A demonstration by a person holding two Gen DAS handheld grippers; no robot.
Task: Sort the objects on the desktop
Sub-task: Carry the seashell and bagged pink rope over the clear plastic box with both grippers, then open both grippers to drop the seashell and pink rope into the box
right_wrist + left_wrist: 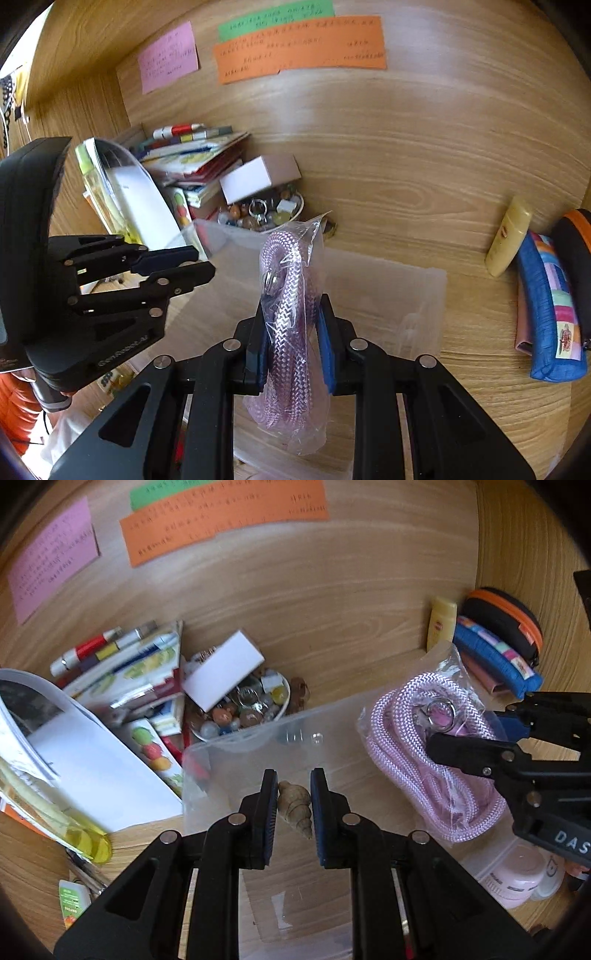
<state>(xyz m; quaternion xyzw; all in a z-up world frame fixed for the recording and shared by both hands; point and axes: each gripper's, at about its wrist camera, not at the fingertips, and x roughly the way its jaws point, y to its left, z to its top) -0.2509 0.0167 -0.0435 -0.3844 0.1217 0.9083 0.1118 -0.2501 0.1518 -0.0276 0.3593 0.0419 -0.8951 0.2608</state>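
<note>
My left gripper is shut on a brown spiral seashell, held over a clear plastic bin. My right gripper is shut on a bagged pink braided rope with a metal ring, also above the clear plastic bin. In the left wrist view the right gripper comes in from the right, pinching the bagged rope. In the right wrist view the left gripper shows at the left; the shell is hidden there.
A bowl of marbles and trinkets with a white box on it stands behind the bin. Booklets and packets pile at the left. A yellow tube, a blue pouch and a black case lie at the right. Coloured notes hang on the back wall.
</note>
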